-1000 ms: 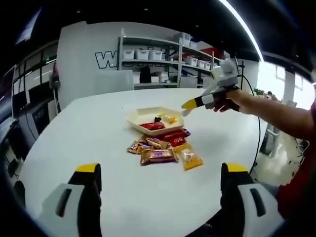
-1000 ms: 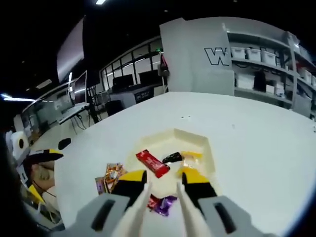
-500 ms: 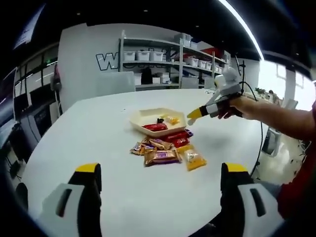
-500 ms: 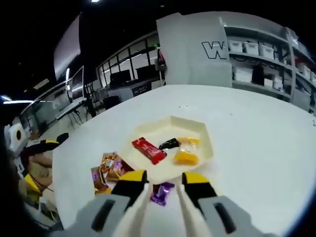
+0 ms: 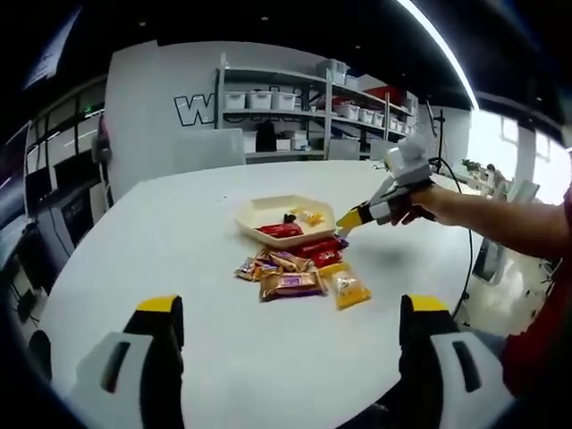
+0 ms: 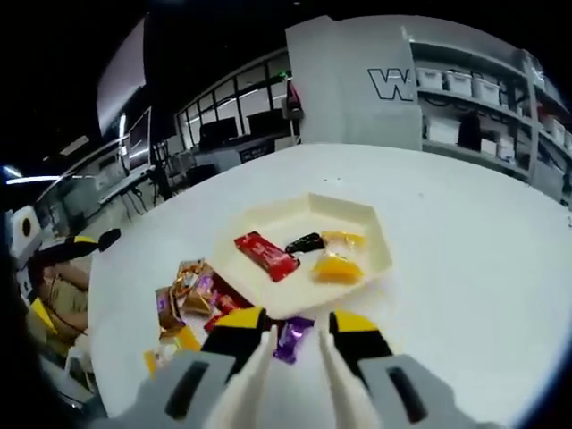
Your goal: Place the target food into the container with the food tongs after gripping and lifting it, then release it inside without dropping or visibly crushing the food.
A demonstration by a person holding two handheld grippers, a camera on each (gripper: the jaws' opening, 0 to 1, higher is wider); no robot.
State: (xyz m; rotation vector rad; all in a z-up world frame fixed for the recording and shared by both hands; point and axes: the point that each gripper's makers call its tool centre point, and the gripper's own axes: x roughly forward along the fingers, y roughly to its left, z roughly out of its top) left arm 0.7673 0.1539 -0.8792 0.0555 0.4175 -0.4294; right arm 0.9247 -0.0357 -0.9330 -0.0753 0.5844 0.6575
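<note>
Target looks to be the purple-wrapped candy (image 6: 292, 338), lying on the table (image 6: 465, 268) just outside the tray's near rim, at 12 o'clock from the right gripper (image 6: 293, 344) and between the tips of the food tongs (image 6: 268, 375); tong blades are a small gap apart, not pinching anything that I can see. Judged: light, crinkly foil, slippery, soft inside; take it across the middle of the pack w/ gentle squeeze, not by a twisted end. Container (image 6: 375, 234) sits at 12 o'clock beyond it, holding a red bar (image 6: 265, 256), a black piece (image 6: 304, 242) and yellow packs (image 6: 338, 265). Loose snack pile (image 6: 192, 299) lies at 10 o'clock, crowding the candy's left side, may snag a blade. Left gripper (image 5: 290, 335) hangs wide apart, holding nothing, well back from the pile.
</note>
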